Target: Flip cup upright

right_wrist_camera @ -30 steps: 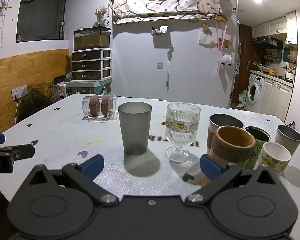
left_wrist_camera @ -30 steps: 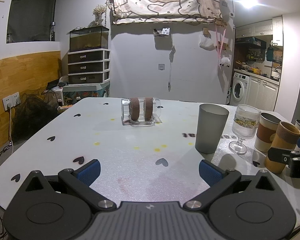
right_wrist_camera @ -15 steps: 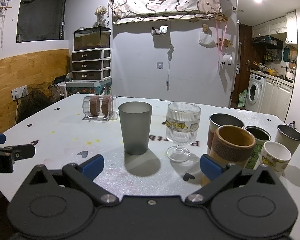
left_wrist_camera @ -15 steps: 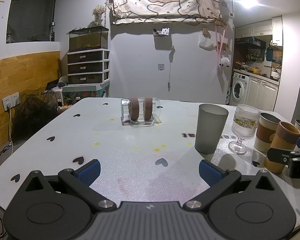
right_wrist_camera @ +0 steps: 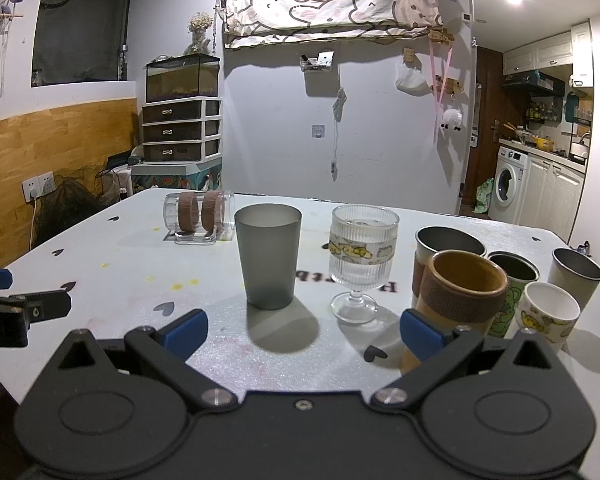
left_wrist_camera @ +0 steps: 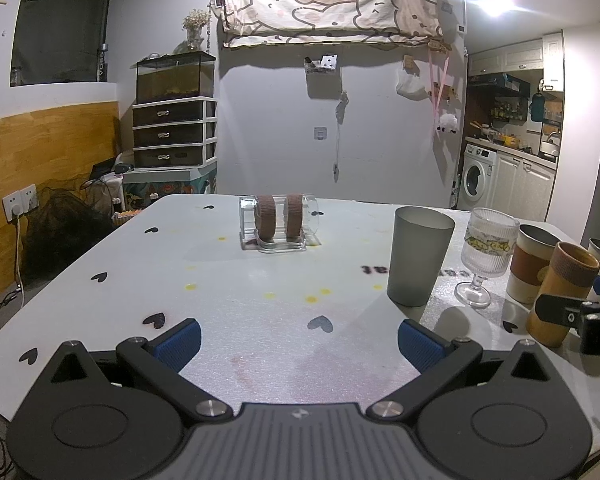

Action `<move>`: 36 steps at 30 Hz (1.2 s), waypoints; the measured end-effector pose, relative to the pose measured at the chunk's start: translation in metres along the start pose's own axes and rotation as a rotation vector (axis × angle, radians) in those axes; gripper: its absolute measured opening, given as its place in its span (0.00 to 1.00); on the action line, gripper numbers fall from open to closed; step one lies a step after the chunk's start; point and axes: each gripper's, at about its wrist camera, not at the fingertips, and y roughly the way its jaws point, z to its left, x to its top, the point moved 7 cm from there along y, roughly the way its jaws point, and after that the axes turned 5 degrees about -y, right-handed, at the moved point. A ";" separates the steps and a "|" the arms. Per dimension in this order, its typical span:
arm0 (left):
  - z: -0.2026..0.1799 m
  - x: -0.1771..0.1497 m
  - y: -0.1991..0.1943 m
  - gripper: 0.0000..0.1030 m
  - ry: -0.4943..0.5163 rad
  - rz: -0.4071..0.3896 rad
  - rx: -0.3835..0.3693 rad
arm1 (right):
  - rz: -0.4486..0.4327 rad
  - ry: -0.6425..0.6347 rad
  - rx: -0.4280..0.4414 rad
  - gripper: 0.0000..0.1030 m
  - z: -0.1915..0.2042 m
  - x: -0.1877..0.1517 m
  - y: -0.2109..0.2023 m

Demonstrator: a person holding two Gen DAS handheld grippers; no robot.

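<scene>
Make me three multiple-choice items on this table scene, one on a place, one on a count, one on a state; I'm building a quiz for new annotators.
1. Where does the clear cup with two brown bands lie?
A. far side of the table, left of the grey tumbler
B. between the stemmed glass and the white cup
C. inside the right gripper

2. How many cups stand upright on the table?
A. four
B. seven
C. ten

3. How are the two grippers?
A. both shut on cups
B. left shut, right open
C. both open, holding nothing

Answers:
1 A: the clear cup lies on its side beyond and left of the grey tumbler.
2 B: the right wrist view shows seven upright.
3 C: left gripper and right gripper have blue pads spread wide over bare table.
</scene>
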 end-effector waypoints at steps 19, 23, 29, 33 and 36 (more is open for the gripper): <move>0.000 0.000 0.000 1.00 0.000 0.001 0.001 | -0.001 0.002 0.000 1.00 -0.002 -0.005 0.003; -0.002 -0.004 0.001 1.00 0.004 0.000 0.002 | -0.003 0.004 0.001 1.00 -0.003 -0.006 0.003; 0.001 0.001 0.014 1.00 0.001 -0.023 0.011 | -0.004 0.013 0.004 1.00 -0.004 -0.008 0.002; 0.006 0.008 0.030 1.00 0.038 -0.020 0.029 | -0.007 0.029 0.006 1.00 -0.006 -0.013 0.000; 0.011 0.016 0.047 1.00 0.046 -0.003 0.014 | -0.016 0.037 0.012 1.00 -0.006 -0.015 -0.005</move>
